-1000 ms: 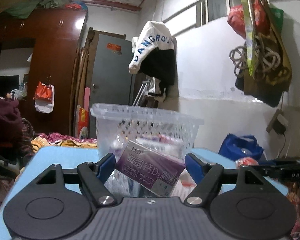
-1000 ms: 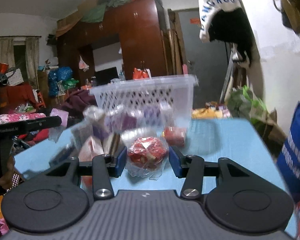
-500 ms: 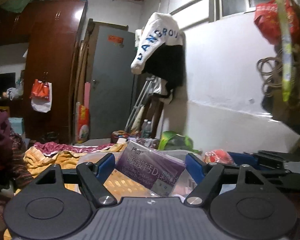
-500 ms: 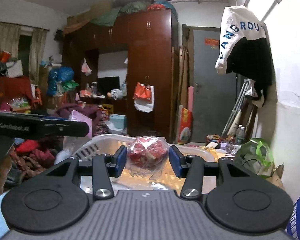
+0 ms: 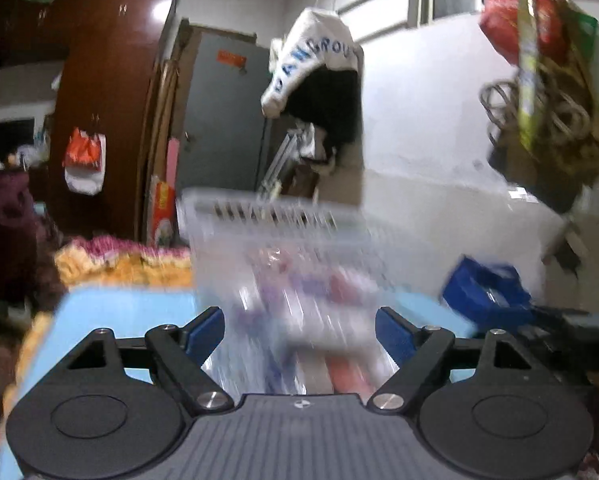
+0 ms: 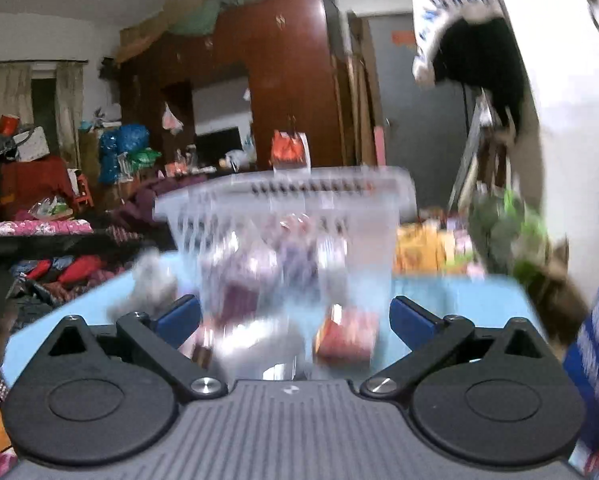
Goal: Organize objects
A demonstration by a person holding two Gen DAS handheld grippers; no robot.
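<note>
My right claw (image 6: 295, 316) has just sprung wide, nothing pinched. A red packet (image 6: 345, 338) lies on the table (image 6: 459, 292) straight ahead, slightly right of centre. My left claw (image 5: 299, 330), spread and empty, faces the basket (image 5: 267, 220).

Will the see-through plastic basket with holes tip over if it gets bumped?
Probably not easily: the see-through plastic basket sits flat on the light blue table with packets inside weighing it down. Its thin, perforated walls look light, so a hard push might slide it.

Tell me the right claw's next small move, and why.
Probably lower the right claw, whose jaws have just been opening and now stand wide and empty, toward the blurred red packet on the blue table before the basket.
</note>
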